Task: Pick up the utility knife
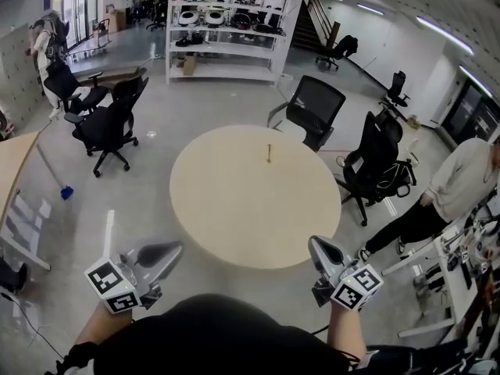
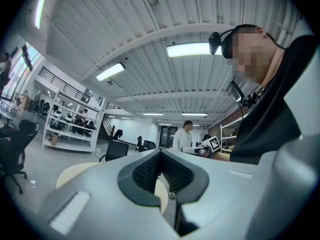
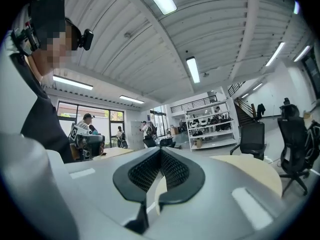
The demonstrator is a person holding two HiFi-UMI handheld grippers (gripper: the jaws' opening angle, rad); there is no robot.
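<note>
The utility knife [image 1: 268, 153] is a small thin yellowish object lying on the far half of the round beige table [image 1: 234, 225]. It is too small to make out in either gripper view. My left gripper [image 1: 173, 248] hovers just off the table's near left edge, jaws shut with nothing between them [image 2: 161, 154]. At the near right edge my right gripper [image 1: 315, 243] is likewise shut and empty [image 3: 161, 152]. Both point level toward the table, well short of the knife.
Black office chairs stand behind the table [image 1: 314, 108], to its right [image 1: 376, 161] and to its left [image 1: 109, 123]. A person [image 1: 457, 182] stands by white desks at the right. A white shelving unit [image 1: 226, 22] is at the back, and a wooden desk [image 1: 12, 170] at the left.
</note>
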